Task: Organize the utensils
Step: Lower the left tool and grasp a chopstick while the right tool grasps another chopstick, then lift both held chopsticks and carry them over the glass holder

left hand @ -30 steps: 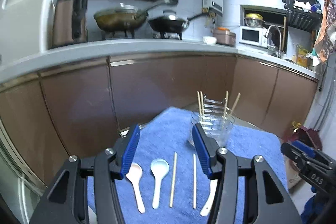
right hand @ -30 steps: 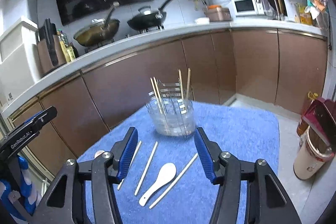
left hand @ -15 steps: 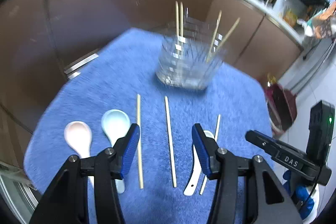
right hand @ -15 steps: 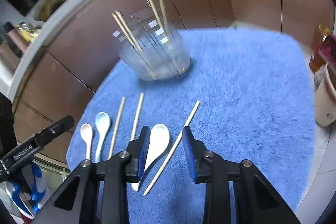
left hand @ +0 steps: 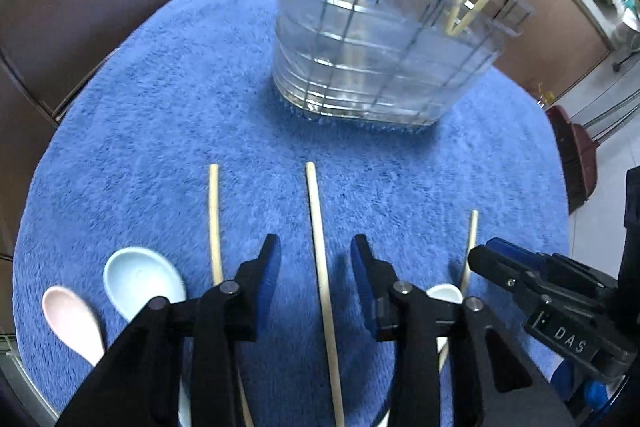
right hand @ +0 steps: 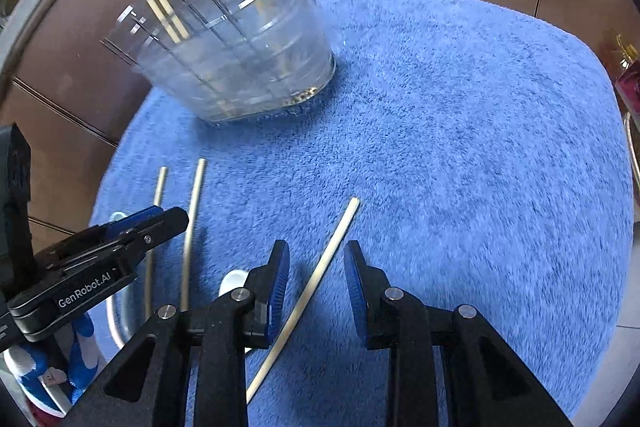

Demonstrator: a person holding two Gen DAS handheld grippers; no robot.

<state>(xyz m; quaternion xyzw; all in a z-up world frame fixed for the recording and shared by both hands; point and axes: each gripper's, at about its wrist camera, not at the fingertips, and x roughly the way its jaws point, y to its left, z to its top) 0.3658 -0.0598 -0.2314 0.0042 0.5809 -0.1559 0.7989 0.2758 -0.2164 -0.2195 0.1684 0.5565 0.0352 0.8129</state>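
Chopsticks are lying loose on the blue towel [left hand: 160, 99], and I am straddling 2 of them with my grippers. My left gripper [left hand: 316, 265] is sitting spread, its blue pads either side of the middle chopstick [left hand: 320, 259], which is running between them toward 12 o'clock without either pad touching it. At 9 o'clock of that gripper another chopstick [left hand: 215, 219] is lying nearly parallel, and further out toward 8 o'clock a pale blue spoon [left hand: 140, 281] and a pink spoon [left hand: 70, 315] are resting bowl-up, side by side. At 3 o'clock a white spoon [left hand: 444, 293] is peeking out behind the right-hand finger, just beside a third loose chopstick [left hand: 469, 247].

My right gripper [right hand: 316, 273] is also standing spread, with that same slanted chopstick [right hand: 320, 275] crossing the gap between its pads and pointing toward 1 o'clock; I cannot tell whether the left-hand pad is brushing it. The clear utensil holder [right hand: 240, 55] is standing upright on the towel at 11 o'clock in the right wrist view and at 12 o'clock from my left gripper, with 4 chopsticks already leaning inside its dividers.
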